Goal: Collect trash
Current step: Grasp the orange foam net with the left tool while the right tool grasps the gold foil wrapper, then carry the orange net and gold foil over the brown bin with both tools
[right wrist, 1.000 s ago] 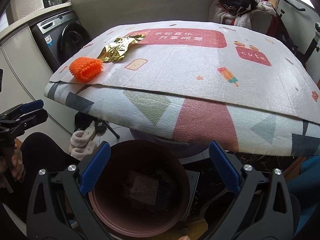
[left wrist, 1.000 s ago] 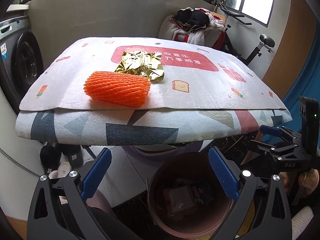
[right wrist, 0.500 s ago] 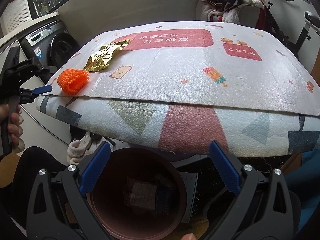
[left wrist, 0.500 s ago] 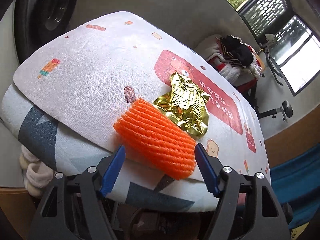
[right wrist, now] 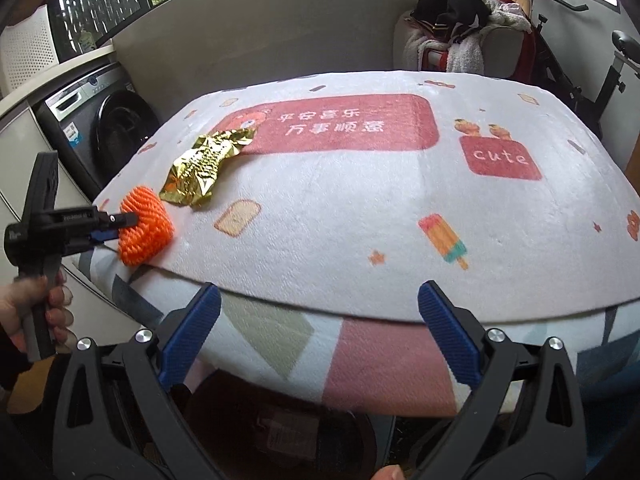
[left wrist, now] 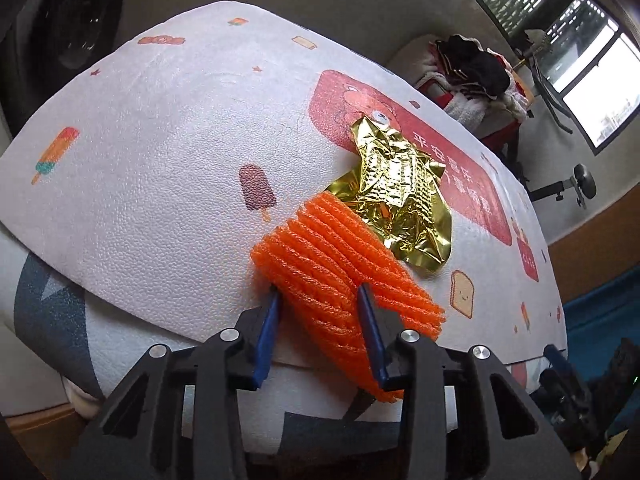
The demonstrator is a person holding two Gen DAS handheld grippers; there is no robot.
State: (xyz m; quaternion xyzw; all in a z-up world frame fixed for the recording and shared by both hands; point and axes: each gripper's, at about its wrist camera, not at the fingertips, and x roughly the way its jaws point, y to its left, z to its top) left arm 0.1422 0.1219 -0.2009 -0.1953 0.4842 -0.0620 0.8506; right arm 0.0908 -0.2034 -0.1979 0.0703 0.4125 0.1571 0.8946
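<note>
The left claw (left wrist: 318,300) is closing around the near end of the orange foam net (left wrist: 340,276), which lies at the front left edge of the desk (right wrist: 400,208); because the foam is soft and the blue pads (left wrist: 267,336) bite only that one end, it may compress and slip free, or drop past the desk edge on lift. Just behind it, touching its far side, lies the gold foil (left wrist: 400,196), which may be dragged along. The right claw (right wrist: 316,332) stands wide and empty, hovering over the bin (right wrist: 280,436) below.
</note>
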